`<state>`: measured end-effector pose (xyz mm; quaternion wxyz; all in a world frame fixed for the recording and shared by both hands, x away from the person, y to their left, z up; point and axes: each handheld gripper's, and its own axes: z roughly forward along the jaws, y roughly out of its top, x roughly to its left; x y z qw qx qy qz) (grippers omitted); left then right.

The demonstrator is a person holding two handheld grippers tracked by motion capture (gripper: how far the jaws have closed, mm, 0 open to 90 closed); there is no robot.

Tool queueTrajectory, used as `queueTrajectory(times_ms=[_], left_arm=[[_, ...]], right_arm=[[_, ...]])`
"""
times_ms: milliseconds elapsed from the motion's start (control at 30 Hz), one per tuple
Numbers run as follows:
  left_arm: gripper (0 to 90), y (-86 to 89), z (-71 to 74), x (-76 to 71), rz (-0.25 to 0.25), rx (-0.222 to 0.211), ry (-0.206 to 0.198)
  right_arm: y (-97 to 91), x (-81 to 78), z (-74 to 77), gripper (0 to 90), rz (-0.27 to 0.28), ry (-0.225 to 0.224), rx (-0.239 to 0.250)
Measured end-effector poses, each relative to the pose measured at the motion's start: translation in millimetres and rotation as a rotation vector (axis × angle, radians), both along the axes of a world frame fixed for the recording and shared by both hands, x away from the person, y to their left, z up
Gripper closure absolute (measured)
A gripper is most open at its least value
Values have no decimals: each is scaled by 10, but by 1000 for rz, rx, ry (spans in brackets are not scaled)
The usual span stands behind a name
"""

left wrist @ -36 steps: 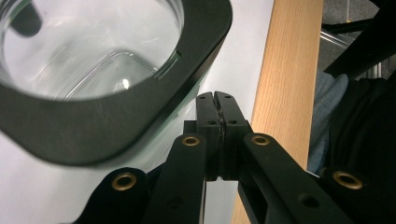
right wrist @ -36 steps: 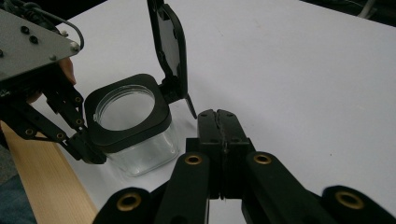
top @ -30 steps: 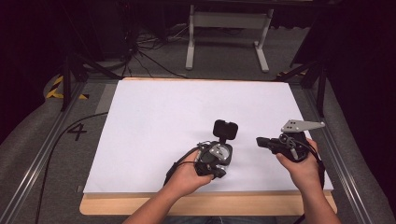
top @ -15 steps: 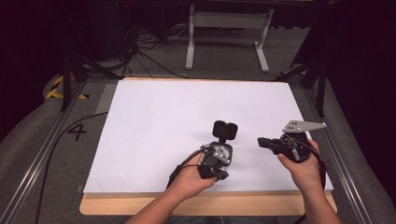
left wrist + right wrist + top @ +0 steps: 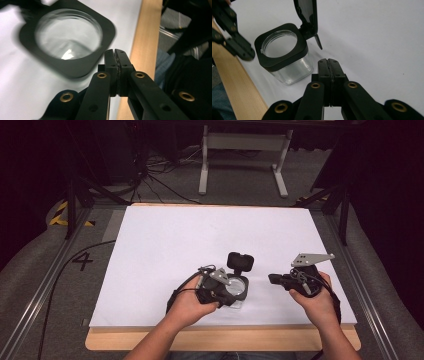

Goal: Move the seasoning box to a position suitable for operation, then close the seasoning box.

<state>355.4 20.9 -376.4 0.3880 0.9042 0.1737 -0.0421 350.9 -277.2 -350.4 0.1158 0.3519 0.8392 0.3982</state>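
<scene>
A small clear jar [image 5: 240, 287] with a square black rim stands on the white sheet, and its hinged black lid [image 5: 240, 261] is flipped up and open. In the right gripper view the jar [image 5: 284, 57] looks empty, with the lid [image 5: 308, 15] upright behind it. My left gripper [image 5: 231, 299] is shut and empty. It hovers at the jar's near side, just off the black rim [image 5: 75, 67]. My right gripper [image 5: 271, 279] is shut on nothing and points left at the jar from a short way off. Their shut tips also appear in the left gripper view [image 5: 115, 53] and the right gripper view [image 5: 329, 62].
The white sheet [image 5: 210, 235] covers most of the wooden table, whose bare front edge [image 5: 225, 340] lies close below the jar. Metal rails run along both sides. A stand's legs [image 5: 242, 165] and cables lie on the floor beyond the far edge.
My left hand and gripper have shifted slightly left and toward the near edge beside the jar. The right gripper and the jar have hardly moved.
</scene>
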Motion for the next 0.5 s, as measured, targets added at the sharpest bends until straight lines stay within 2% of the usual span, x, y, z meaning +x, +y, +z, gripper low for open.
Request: queueTrajectory(times_ms=[67,100,267,400,500], left_arm=[[891,45,18,21,15,-10,-8],[889,143,54,60,50,-27,-18],[884,362,107,151,129,-49,-37],[880,527,111,218,194,-67,-28],[879,590,113,228,214,-73,-26]], right_arm=[[14,1,-19,900,3,0,-8],[43,3,-59,900,13,10,-17],[139,13,-184,900,51,38,-56],[305,36,-373,900,96,87,-94],[379,47,-444,900,108,96,-113]])
